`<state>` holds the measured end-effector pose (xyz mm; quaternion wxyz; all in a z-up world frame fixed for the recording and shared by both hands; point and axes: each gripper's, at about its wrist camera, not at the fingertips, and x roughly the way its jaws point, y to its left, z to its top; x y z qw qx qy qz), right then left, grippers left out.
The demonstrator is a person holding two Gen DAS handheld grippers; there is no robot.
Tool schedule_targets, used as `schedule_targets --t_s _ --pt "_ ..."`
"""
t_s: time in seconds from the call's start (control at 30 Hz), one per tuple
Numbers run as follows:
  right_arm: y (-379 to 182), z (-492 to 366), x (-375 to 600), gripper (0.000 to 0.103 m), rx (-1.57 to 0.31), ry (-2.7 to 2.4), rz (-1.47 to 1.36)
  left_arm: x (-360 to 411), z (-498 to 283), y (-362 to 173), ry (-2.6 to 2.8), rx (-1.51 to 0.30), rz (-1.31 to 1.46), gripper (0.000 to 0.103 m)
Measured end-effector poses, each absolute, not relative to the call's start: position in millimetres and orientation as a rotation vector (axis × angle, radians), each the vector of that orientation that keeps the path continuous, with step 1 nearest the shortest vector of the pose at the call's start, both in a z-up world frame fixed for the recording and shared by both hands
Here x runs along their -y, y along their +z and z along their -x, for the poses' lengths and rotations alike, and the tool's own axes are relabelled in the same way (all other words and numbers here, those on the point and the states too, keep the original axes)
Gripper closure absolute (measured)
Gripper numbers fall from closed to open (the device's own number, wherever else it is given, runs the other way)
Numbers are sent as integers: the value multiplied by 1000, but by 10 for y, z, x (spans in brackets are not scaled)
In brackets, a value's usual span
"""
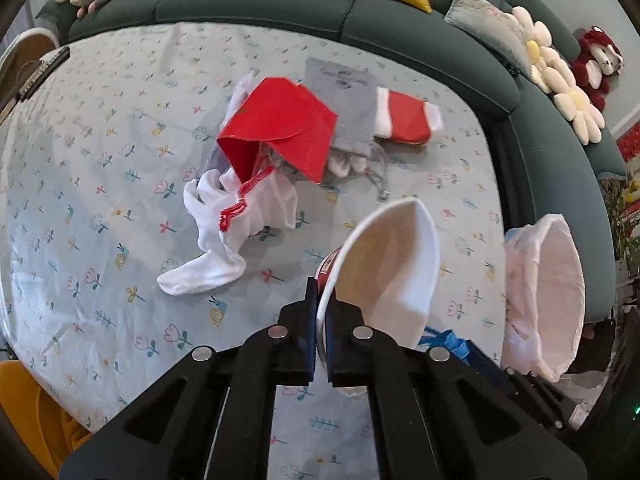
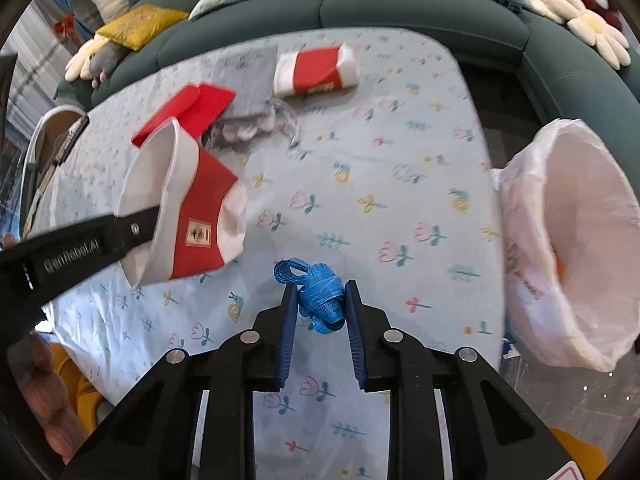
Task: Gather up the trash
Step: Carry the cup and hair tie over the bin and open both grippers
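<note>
The left gripper [image 1: 320, 344] has its fingers [image 1: 306, 328] pinched nearly shut on the rim of a red-and-white paper cup [image 2: 188, 204], squashing the mouth into a pointed oval and holding the cup in the air above the desk [image 1: 80, 208]. The right gripper [image 2: 320, 304] has its fingers [image 2: 289, 312] drawn in on either side of a bundled blue measuring tape [image 2: 322, 296]; both pads look to be touching it, but whether the tape is lifted or still lying on the flowered cloth I cannot tell.

Past the right edge of the desk stands the trash bin [image 2: 576, 240], lined with a white plastic bag and tipped open toward both cameras. Something orange shows low inside it, too small to name.

Farther out on the desk lies a heap: a red paper envelope [image 1: 280, 128], a white sock [image 1: 216, 248] with a red drawstring [image 1: 240, 204] across it, a grey drawstring pouch [image 1: 344, 104], and a second red-and-white paper cup [image 1: 408, 116] lying flattened on its side. A green sofa [image 1: 256, 4] with cushions curves behind.

By my reading the work is in its middle. Two pieces are gripped but neither is in the bin yet; the flattened cup and probably the envelope remain to be gathered. Whether the sock and pouch count as trash is unclear.
</note>
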<state>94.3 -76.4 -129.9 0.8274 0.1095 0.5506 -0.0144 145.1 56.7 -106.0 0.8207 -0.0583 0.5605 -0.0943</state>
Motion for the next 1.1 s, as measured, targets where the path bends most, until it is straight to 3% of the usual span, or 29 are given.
schedule_targets --t_s 0.57,1.1 --pt "-385 -417 1583 81 -939 -162 -271 295 -1018 -449 -369 -1086 20 100" --pt "-233 171 2886 81 -850 -395 -371 1771 -680 -353 -635 -1084 -98 100"
